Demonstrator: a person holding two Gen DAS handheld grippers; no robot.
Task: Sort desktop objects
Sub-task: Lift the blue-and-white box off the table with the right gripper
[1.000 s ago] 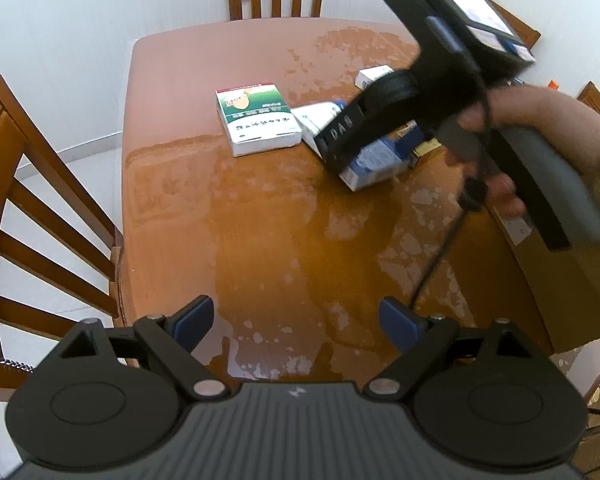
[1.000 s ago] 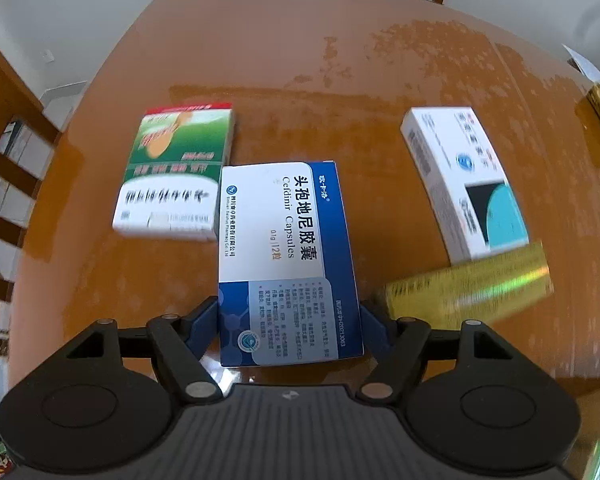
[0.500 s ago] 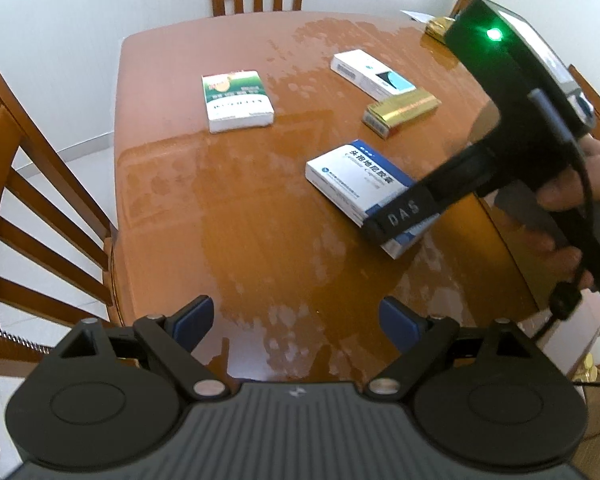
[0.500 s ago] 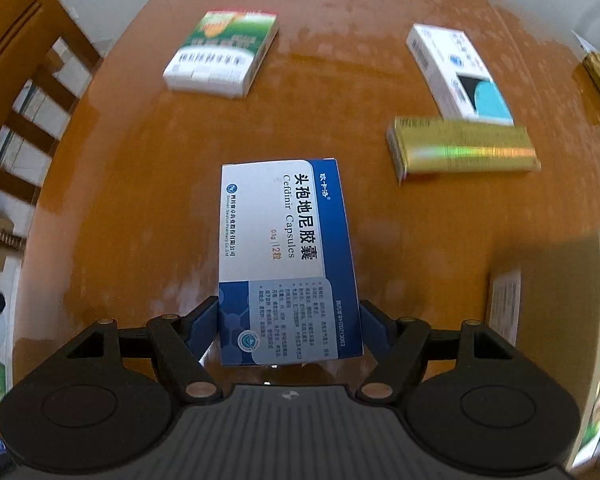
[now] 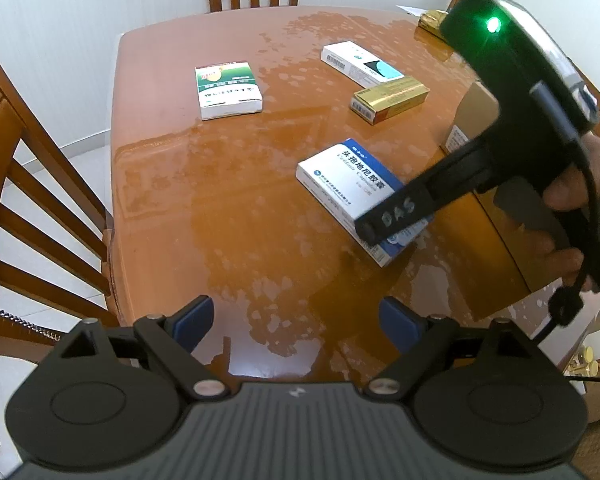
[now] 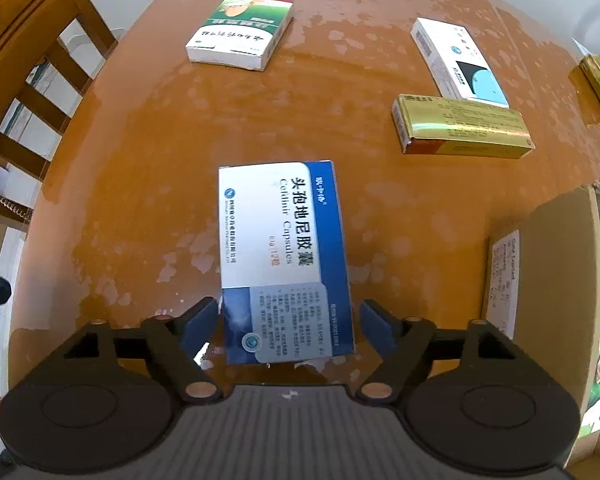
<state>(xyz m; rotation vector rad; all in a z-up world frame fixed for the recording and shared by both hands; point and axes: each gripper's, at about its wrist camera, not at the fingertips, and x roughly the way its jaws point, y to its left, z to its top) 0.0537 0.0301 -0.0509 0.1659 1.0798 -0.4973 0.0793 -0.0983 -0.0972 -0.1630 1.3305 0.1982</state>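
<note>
The blue-and-white capsule box [image 6: 282,258] lies flat on the table [image 6: 148,168], its near end between my right gripper [image 6: 286,322] whose jaws are opening, pads just clear of it. If I lift off crooked a pad could snag it toward the cardboard carton [image 6: 556,300] (close by). My left gripper [image 5: 296,318] hangs wide and empty.

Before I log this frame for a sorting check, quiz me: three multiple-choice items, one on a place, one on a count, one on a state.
1. Where is the gold box?
A. Beside the white and teal box
B. On the chair
C. On top of the green box

2. How many small boxes lie flat on the table?
A. Two
B. Four
C. Six

3. What lies between the right gripper pads?
A. Nothing
B. The gold box
C. The blue and white box

Answers: 1 A, their ends nearly meet. 2 B, green, teal, gold, blue. 3 C, the jaws are opening with gaps beside it.
</note>
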